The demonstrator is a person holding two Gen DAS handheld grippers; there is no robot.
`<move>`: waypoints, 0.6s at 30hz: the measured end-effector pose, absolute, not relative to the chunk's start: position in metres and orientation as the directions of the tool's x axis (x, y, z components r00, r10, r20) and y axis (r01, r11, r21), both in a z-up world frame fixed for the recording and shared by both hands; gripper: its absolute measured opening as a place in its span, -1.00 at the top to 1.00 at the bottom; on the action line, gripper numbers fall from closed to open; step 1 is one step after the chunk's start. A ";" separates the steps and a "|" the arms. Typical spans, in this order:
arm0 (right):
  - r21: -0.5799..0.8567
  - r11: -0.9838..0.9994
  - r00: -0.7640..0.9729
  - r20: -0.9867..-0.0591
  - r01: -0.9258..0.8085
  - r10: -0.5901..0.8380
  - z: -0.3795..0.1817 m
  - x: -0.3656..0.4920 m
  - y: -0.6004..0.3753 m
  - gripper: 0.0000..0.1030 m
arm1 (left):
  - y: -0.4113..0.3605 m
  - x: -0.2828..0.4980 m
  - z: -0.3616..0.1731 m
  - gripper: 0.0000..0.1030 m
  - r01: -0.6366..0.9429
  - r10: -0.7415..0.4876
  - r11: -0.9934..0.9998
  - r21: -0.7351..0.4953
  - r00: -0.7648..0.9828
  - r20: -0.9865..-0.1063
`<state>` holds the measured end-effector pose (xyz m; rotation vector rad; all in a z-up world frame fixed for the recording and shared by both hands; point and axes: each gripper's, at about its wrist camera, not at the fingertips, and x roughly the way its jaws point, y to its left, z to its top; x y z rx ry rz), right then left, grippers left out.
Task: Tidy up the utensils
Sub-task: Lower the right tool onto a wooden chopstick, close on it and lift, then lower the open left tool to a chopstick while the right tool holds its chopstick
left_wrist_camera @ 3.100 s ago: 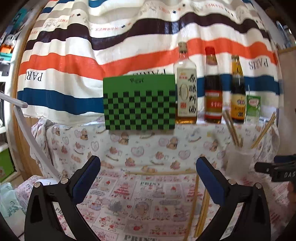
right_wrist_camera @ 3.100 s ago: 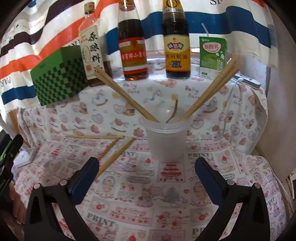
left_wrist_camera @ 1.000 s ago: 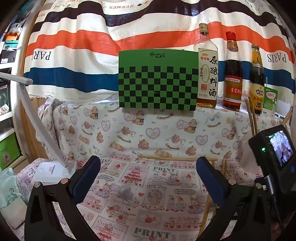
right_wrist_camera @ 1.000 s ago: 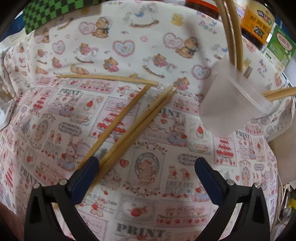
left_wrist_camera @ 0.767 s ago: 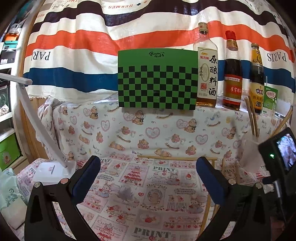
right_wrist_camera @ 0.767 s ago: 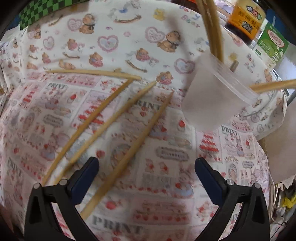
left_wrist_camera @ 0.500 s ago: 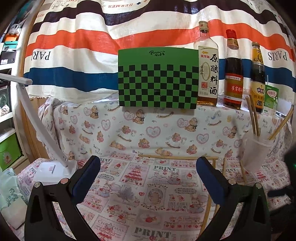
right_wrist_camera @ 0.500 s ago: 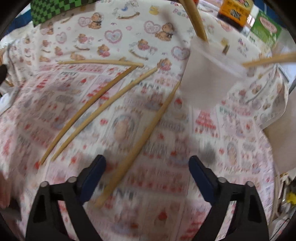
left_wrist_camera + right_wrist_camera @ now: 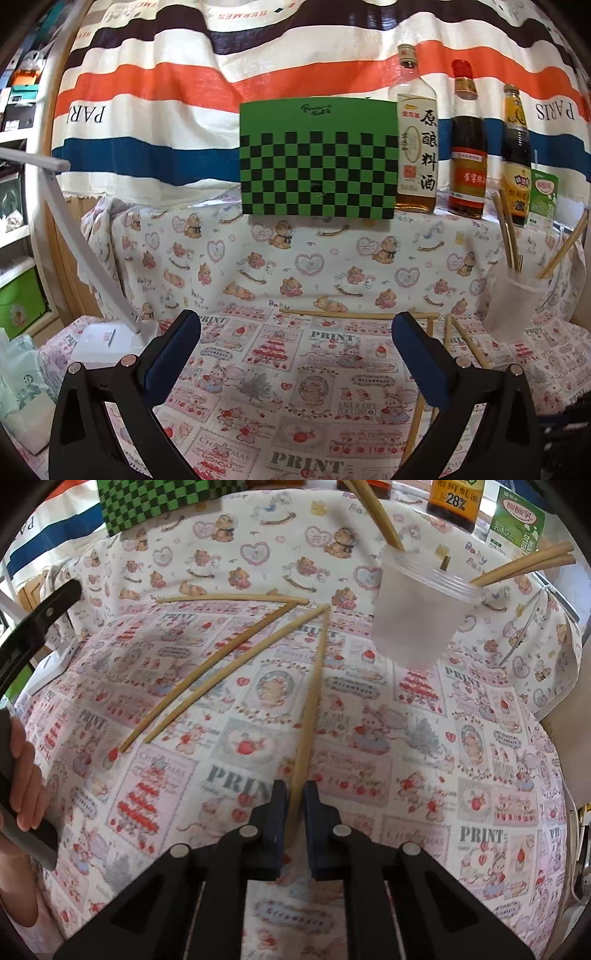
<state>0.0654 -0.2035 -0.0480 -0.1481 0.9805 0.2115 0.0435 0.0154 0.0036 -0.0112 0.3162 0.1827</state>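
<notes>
Pinching the near end of a pale bamboo chopstick (image 9: 314, 686) lying on the tablecloth (image 9: 461, 775), the right gripper (image 9: 294, 805) clenches; the left gripper (image 9: 295, 354) hangs open, empty.

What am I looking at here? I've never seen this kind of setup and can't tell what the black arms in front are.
No robot: a person holds tongs in each hand, each carrying a camera looking along its fingers. One picture is from the left tongs, standing open and empty above the patterned cloth. The other is from the right tongs, whose jaws have just closed on one chopstick. Three more loose chopsticks lie on the cloth. A plastic cup already holds several. Behind stand bottles and a green checkered box.
</notes>
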 end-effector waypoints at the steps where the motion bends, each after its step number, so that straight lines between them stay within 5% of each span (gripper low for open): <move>1: -0.007 0.968 0.550 -0.824 -0.250 0.136 -0.043 0.064 -0.207 0.86 | 0.016 0.043 0.004 -0.99 -0.181 0.177 0.983 0.017 0.934 -0.310; 18: 0.064 0.969 0.933 -0.263 -0.237 0.245 0.069 0.009 -0.278 0.87 | -0.003 0.043 0.004 -0.99 -0.143 0.162 0.986 0.084 0.934 -0.319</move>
